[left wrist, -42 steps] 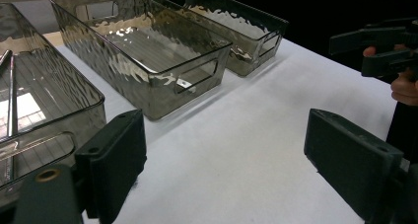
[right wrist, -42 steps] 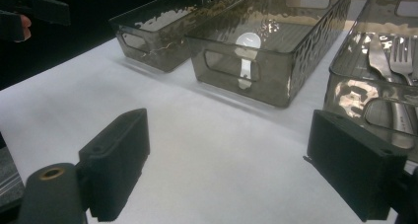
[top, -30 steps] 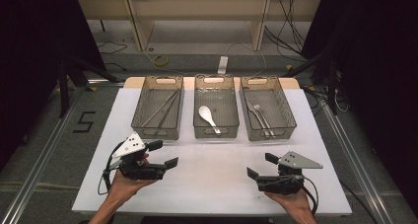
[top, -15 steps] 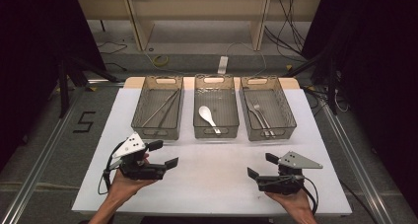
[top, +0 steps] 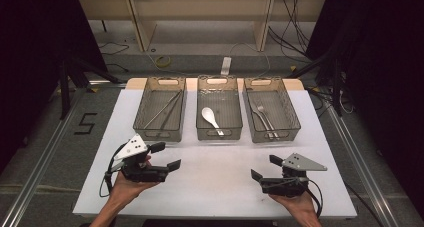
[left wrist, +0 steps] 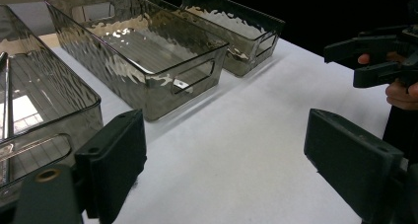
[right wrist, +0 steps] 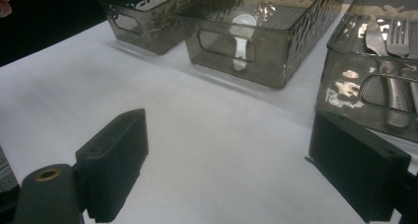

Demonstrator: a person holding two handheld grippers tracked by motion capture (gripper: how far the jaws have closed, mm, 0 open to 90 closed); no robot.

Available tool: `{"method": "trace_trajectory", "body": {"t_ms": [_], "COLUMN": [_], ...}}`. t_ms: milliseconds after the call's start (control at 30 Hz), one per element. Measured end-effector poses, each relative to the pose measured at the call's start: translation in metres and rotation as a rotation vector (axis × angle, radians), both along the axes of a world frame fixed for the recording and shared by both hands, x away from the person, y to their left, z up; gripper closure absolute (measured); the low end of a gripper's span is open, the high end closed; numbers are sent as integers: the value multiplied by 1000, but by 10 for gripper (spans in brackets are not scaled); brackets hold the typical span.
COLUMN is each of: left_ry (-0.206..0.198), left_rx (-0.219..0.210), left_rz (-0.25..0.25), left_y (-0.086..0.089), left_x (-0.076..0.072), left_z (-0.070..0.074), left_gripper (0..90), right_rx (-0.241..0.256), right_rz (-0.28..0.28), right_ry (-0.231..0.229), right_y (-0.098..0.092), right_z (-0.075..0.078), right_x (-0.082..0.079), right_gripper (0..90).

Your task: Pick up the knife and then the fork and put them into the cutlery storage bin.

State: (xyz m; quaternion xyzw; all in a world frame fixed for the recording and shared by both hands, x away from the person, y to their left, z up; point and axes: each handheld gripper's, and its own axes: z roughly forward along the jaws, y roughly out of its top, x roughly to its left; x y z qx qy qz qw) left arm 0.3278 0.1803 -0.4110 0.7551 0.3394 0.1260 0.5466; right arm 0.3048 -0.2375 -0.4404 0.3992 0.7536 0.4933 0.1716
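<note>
- We see three smoky, see-through bins side by side at the far half of the white table [top: 210,187]
- The left bin [top: 161,108] holds thin metal sticks, the middle bin [top: 219,107] a white spoon [top: 210,118], the right bin [top: 270,108] forks
- Our left gripper [top: 165,157] and right gripper [top: 262,168] rest near the table's front edge, well apart, jaws spread and holding nothing

Cables [top: 162,62] and a wooden shelf [top: 200,9] behind table.

Two hands, each with a gripper

The left gripper [top: 167,156] and the right gripper [top: 263,168] face each other, jaws wide apart, holding nothing.
</note>
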Motion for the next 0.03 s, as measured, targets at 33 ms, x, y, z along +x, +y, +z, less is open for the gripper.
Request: {"method": "trace_trajectory", "body": {"t_ms": [33], "left_ry": [0], "left_rx": [-2], "left_rz": [1], "left_y": [0], "left_x": [0], "left_z": [0], "left_gripper": [157], "right_rx": [0], "right_rz": [-1], "right_ry": [-1], "right_y": [0], "right_z": [0], "right_x": [0], "right_gripper": [159]}}
